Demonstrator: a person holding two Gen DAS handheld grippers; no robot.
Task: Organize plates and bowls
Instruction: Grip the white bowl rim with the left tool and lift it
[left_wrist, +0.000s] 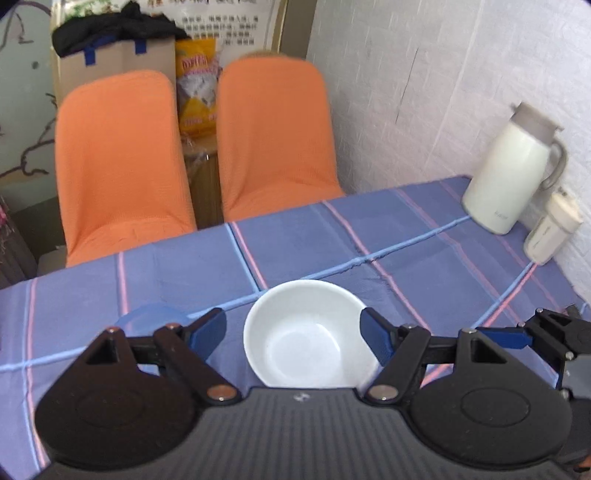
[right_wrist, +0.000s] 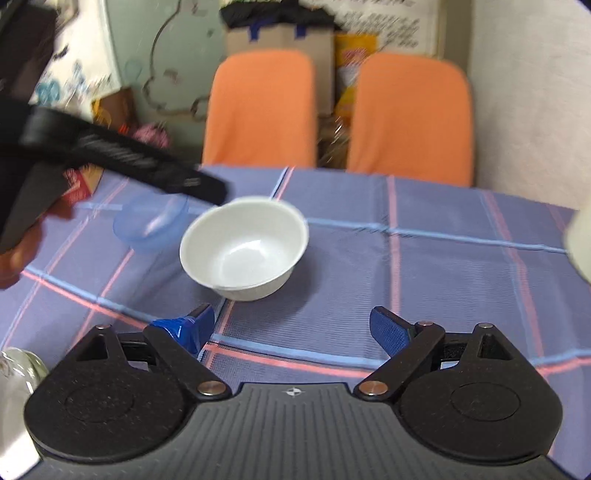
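A white bowl (left_wrist: 303, 332) rests on the blue checked tablecloth (left_wrist: 369, 236). My left gripper (left_wrist: 293, 328) is open and straddles it, with its right finger over the bowl's right rim. A translucent blue bowl (left_wrist: 151, 319) sits just left of the white one. In the right wrist view the white bowl (right_wrist: 243, 247) lies ahead of my right gripper (right_wrist: 291, 325), which is open and holds nothing. The blue bowl (right_wrist: 151, 225) is at its left, under the left gripper's black body (right_wrist: 122, 155). That body hides the left gripper's fingers in this view.
Two orange chairs (left_wrist: 122, 158) stand at the table's far edge. A white thermos jug (left_wrist: 513, 173) and a small white bottle (left_wrist: 554, 229) stand by the white wall on the right. A clear glass (right_wrist: 18, 373) and a red box (right_wrist: 77, 184) are at the left.
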